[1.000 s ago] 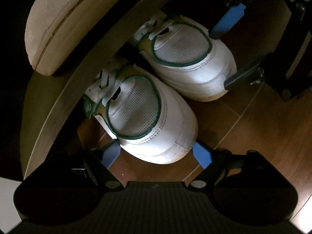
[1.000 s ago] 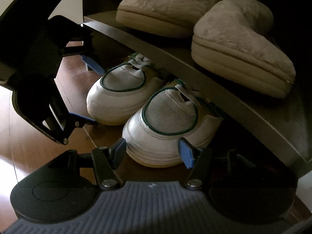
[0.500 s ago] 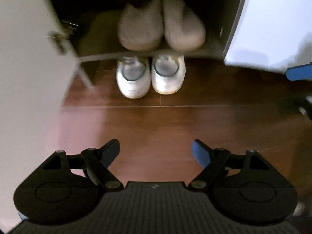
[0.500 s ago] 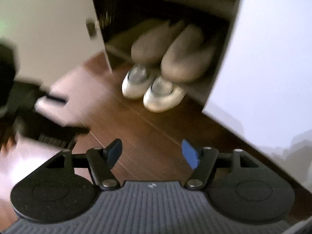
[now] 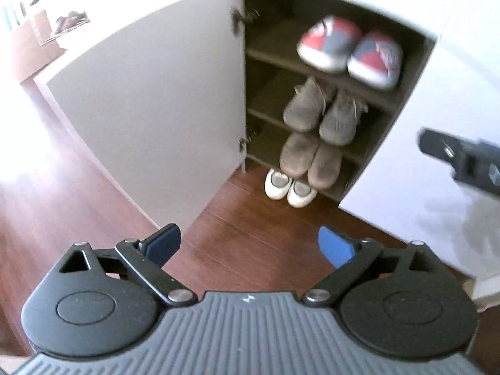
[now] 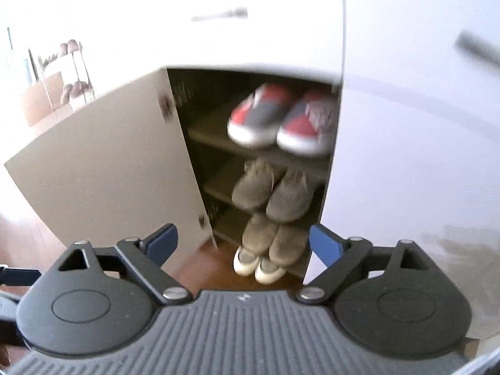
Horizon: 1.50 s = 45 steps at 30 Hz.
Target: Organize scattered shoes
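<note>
A: Report the condition of both tongs.

B: Left gripper (image 5: 250, 245): jaws spread wide and opening further, nothing between the blue pads (image 5: 336, 247), only bare wooden floor (image 5: 250, 231) beyond them. Right gripper (image 6: 242, 242): jaws likewise wide and opening, gripping nothing and touching nothing.

A: Location of the shoes?

B: All are inside the open white cabinet (image 5: 403, 168), door (image 5: 150, 115) swung out to the left. The white sneakers (image 5: 289, 186) stand on the floor at the cabinet's bottom, side by side and touching. Directly above are the tan slippers (image 5: 311, 159), then the grey knit shoes (image 5: 322, 114), then the red and grey shoes (image 5: 348, 51) on the top shelf.

A: Orientation?

B: Every pair has its toes pointing out of the cabinet toward the near side, long axes running near to far, roughly parallel within each pair.
</note>
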Each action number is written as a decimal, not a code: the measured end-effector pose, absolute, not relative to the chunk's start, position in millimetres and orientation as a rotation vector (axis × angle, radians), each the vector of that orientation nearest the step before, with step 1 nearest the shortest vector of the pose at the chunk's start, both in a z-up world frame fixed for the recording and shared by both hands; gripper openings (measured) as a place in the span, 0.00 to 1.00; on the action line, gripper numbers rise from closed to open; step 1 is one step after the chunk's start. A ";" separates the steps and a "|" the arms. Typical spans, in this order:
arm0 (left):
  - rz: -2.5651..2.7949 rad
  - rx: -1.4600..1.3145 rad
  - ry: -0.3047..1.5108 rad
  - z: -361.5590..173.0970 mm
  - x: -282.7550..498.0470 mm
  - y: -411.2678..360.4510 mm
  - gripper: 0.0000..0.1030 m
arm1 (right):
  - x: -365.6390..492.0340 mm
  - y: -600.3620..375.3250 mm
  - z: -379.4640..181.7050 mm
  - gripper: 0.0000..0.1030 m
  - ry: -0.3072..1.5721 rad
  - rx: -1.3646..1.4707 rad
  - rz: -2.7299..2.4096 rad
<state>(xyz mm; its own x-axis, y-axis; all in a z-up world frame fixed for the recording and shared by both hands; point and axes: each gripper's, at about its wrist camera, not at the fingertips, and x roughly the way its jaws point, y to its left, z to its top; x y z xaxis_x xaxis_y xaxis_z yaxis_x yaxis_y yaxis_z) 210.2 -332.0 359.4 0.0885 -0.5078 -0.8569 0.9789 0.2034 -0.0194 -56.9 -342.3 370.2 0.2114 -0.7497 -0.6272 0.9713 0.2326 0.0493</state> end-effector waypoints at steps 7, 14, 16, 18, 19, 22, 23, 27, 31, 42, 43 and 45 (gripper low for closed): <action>-1.377 0.800 0.723 431.8 224.8 -284.3 0.94 | -40.8 -262.4 427.4 0.94 0.482 0.544 -1.472; -1.426 0.808 0.605 484.0 248.8 -240.3 0.94 | -2.7 -185.7 466.6 0.99 0.359 0.526 -1.533; -1.430 0.805 0.606 490.1 251.6 -232.0 0.94 | 6.9 -169.8 473.5 0.99 0.354 0.517 -1.528; -1.427 0.807 0.618 495.6 254.5 -223.1 0.95 | 12.5 -159.2 478.7 0.99 0.351 0.519 -1.531; -1.424 0.808 0.625 498.3 256.0 -218.7 0.95 | 13.4 -158.1 481.5 0.99 0.351 0.522 -1.532; -1.412 0.811 0.629 496.2 257.1 -213.6 0.95 | 15.2 -153.4 488.6 0.99 0.354 0.534 -1.545; -1.405 0.819 0.627 496.7 256.8 -210.4 0.95 | 16.2 -149.7 492.0 0.99 0.358 0.533 -1.552; -1.401 0.831 0.614 501.4 253.0 -201.8 0.95 | 19.3 -139.3 499.2 0.99 0.378 0.514 -1.569; -1.412 0.817 0.646 506.4 250.5 -196.4 0.95 | 19.7 -135.4 506.9 0.99 0.387 0.487 -1.586; -1.423 0.815 0.667 512.0 240.3 -189.4 0.95 | 31.4 -130.4 513.4 0.99 0.492 0.399 -1.640; -1.424 0.815 0.668 512.5 240.3 -189.2 0.95 | 31.9 -129.6 513.8 0.99 0.493 0.399 -1.635; -1.423 0.815 0.677 513.9 239.3 -187.7 0.94 | 32.5 -128.5 514.7 0.99 0.490 0.405 -1.625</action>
<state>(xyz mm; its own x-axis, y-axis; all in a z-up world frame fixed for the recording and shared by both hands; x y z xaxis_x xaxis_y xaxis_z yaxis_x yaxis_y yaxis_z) 239.3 -187.7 513.9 0.0517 -0.5745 -0.8168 0.9963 -0.0269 0.0819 32.5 -128.5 514.7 -0.1099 -0.8406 -0.5304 0.9937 -0.0804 -0.0784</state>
